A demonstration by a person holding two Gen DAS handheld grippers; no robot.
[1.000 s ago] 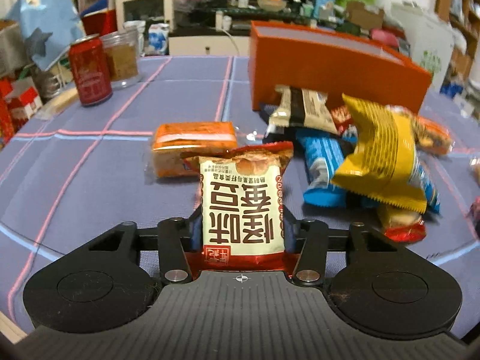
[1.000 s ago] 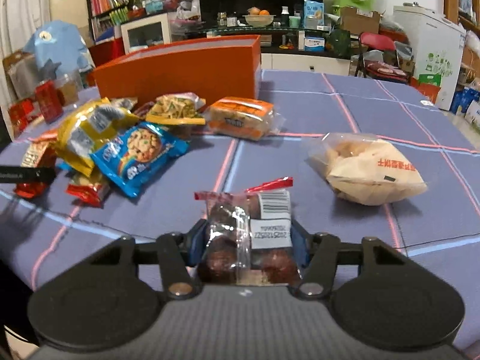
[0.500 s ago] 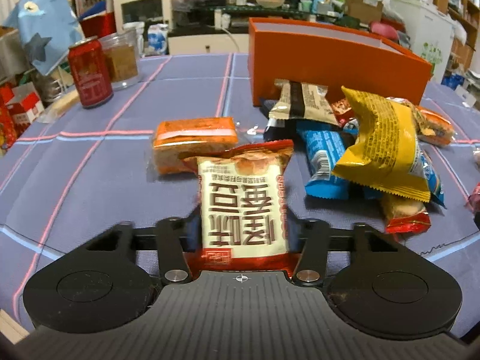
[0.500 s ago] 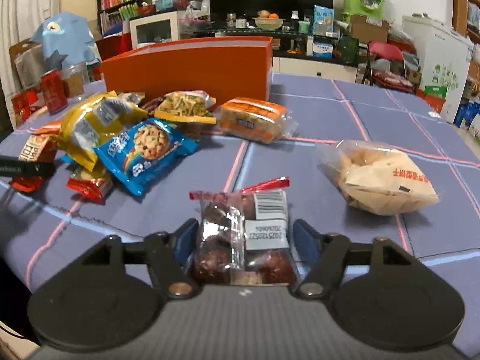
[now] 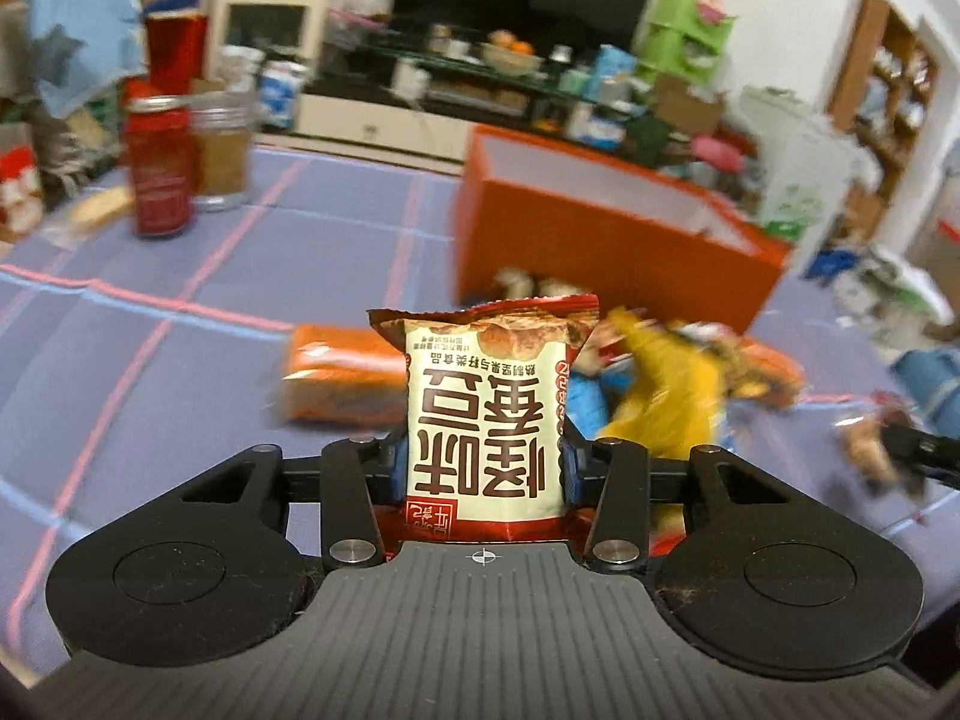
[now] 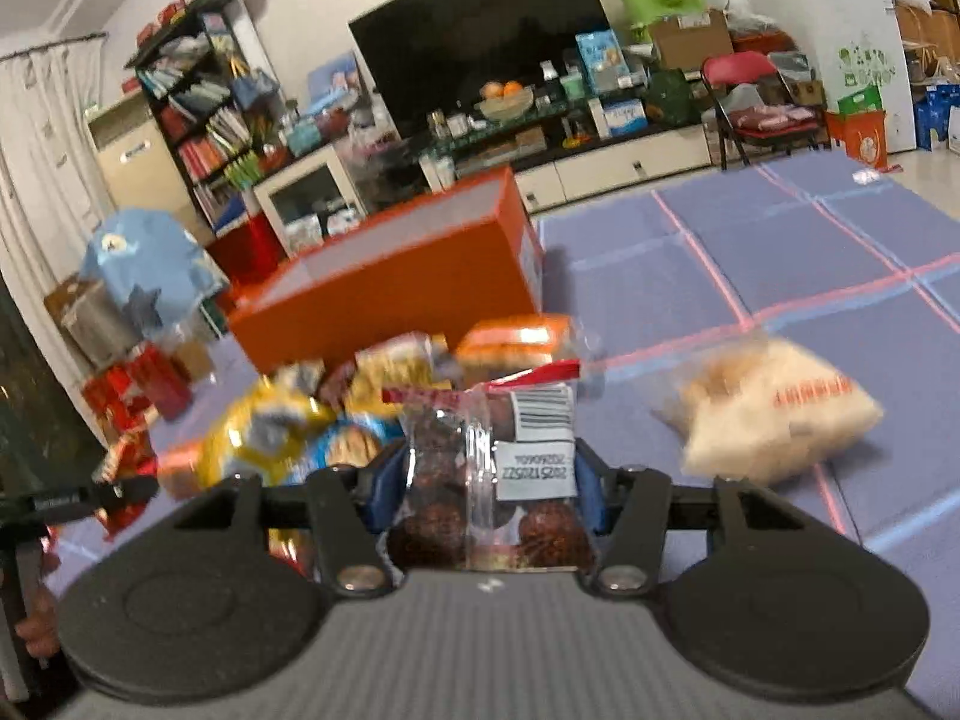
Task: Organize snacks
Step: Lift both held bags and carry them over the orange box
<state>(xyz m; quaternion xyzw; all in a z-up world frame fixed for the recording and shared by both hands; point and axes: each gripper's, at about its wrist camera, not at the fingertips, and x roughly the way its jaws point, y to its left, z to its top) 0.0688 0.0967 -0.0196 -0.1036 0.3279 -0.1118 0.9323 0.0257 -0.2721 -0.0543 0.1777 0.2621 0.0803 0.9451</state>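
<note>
While both hands were up off the tablecloth (image 5: 180,276), the scene read as follows.
Left gripper (image 5: 483,468): clamped on the cream-and-red snack packet (image 5: 483,414), which stood upright between its pads.
Right gripper (image 6: 486,480): its jaws had just been closing, pads pressed on the clear bag of dark round snacks (image 6: 480,480).
Orange box (image 5: 606,240): open-topped, on the cloth behind the heap.
Loose snacks: yellow bag (image 5: 672,402) and orange-wrapped pack (image 5: 342,381) before the box.
Pale bag (image 6: 774,414): lay apart, on the right.
</note>
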